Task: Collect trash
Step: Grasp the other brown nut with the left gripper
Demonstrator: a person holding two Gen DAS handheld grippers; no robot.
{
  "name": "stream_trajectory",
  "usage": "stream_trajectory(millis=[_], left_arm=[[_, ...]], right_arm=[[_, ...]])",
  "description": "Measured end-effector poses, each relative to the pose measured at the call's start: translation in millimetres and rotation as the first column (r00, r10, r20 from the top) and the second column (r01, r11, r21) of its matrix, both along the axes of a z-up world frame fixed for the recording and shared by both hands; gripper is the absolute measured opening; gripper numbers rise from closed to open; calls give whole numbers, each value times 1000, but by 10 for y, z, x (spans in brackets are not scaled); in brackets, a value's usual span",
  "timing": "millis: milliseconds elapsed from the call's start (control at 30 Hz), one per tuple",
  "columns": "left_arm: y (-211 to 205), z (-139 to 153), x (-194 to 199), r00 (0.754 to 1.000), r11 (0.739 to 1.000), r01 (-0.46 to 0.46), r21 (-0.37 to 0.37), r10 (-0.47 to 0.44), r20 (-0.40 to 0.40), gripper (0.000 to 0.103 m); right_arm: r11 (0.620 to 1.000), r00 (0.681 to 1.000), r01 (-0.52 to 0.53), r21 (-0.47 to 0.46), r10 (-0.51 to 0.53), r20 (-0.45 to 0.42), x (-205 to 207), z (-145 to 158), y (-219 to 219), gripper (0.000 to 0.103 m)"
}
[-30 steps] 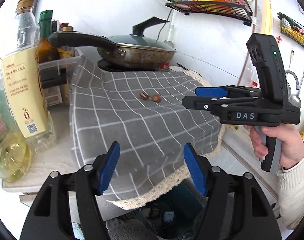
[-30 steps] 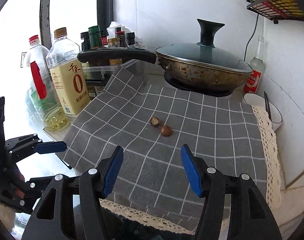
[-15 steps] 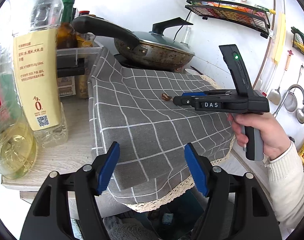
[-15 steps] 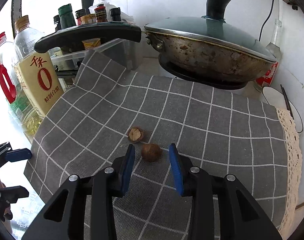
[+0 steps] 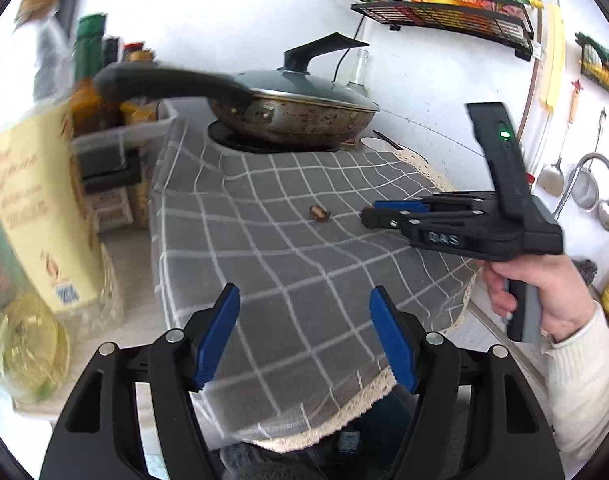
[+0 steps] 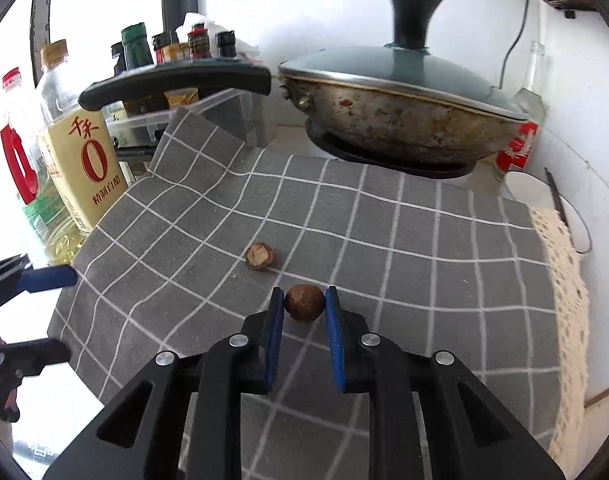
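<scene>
The whole nut [image 6: 304, 303] lies on the grey checked cloth [image 6: 424, 248] over the table, right between the tips of the right tongs [image 6: 304, 305], whose jaws have just been closing around it. The blue pads [image 6: 331, 320] now stand just beside its two flanks, touching or nearly so, though I cannot tell if they press yet. The nut is round, so no axis matters; what counts is that it sits centred in the gap, at the very fingertips rather than deep between them. The cracked nut [image 6: 260, 255] lies just beyond and to the left, clear of the jaws. The left tongs [image 5: 304, 336] hang wide open and empty over the near cloth edge, well apart from both nuts, so the right hand [image 5: 544, 292] is far nearer.
</scene>
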State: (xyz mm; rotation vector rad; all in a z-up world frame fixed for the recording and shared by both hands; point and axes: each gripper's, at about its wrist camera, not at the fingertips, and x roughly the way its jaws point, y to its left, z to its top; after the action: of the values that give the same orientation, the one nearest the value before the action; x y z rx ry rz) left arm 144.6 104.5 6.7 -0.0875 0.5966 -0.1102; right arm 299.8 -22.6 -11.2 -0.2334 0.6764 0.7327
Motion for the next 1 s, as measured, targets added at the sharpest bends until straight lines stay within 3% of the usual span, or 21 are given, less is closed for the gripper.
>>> stream_trajectory(millis=[67, 233, 333, 433, 700, 767, 833, 867, 1000], left_arm=[[-58, 70, 153, 1000, 999, -5, 52, 5, -7, 71], [-138, 220, 642, 1000, 995, 9, 100, -7, -24, 70], [-209, 163, 928, 997, 990, 39, 133, -30, -68, 67], [-260, 57, 1173, 991, 991, 71, 109, -58, -124, 62], [-429, -166, 1410, 982, 989, 64, 135, -39, -183, 54], [-425, -163, 1457, 982, 988, 55, 142, -28, -188, 50], [-407, -144, 1496, 981, 988, 45, 150, -16, -193, 30], [-400, -141, 1513, 981, 987, 44, 152, -13, -196, 27], [-399, -153, 1509, 982, 988, 50, 149, -22, -188, 22]], right_arm=[[999, 1000, 25, 27, -25, 6, -52, 42, -156, 21], [990, 997, 75, 118, -75, -4, -155, 111, -501, 21], [987, 997, 79, 143, -79, -4, -212, 135, -621, 21], [982, 996, 85, 170, -85, -8, -217, 154, -714, 21], [976, 997, 77, 204, -73, -30, -165, 84, -795, 21], [976, 997, 75, 206, -70, -32, -158, 70, -803, 21], [976, 997, 72, 208, -67, -34, -156, 57, -813, 21], [975, 997, 74, 208, -68, -36, -150, 49, -820, 21], [975, 996, 80, 207, -73, -43, -143, 30, -833, 21]])
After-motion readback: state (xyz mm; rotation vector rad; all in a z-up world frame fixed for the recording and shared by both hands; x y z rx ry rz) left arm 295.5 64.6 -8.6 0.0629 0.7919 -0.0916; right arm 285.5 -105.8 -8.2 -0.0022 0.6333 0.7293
